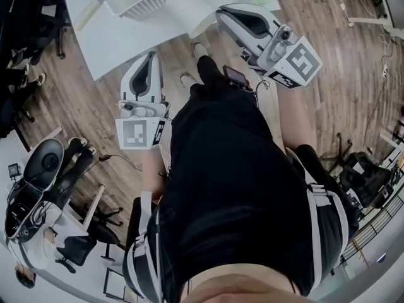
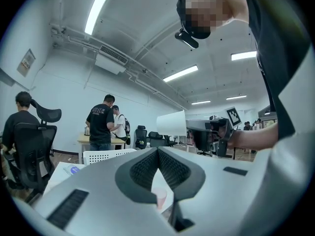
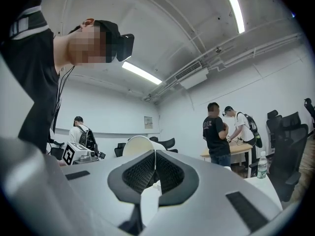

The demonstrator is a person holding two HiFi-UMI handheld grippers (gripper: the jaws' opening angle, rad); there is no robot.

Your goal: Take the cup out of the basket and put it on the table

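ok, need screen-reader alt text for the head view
Looking steeply down on a person in black who holds the left gripper and right gripper out over a wood floor, neither holding anything. Ahead is a white table with a white basket on it.

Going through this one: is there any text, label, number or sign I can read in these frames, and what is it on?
No text can be read.
Wall sign: too small.
Wall notice: too small.
Shirt print: blurred.
Bottle label: too small.
Left cube, right cube: square black-and-white patterns only, no words.
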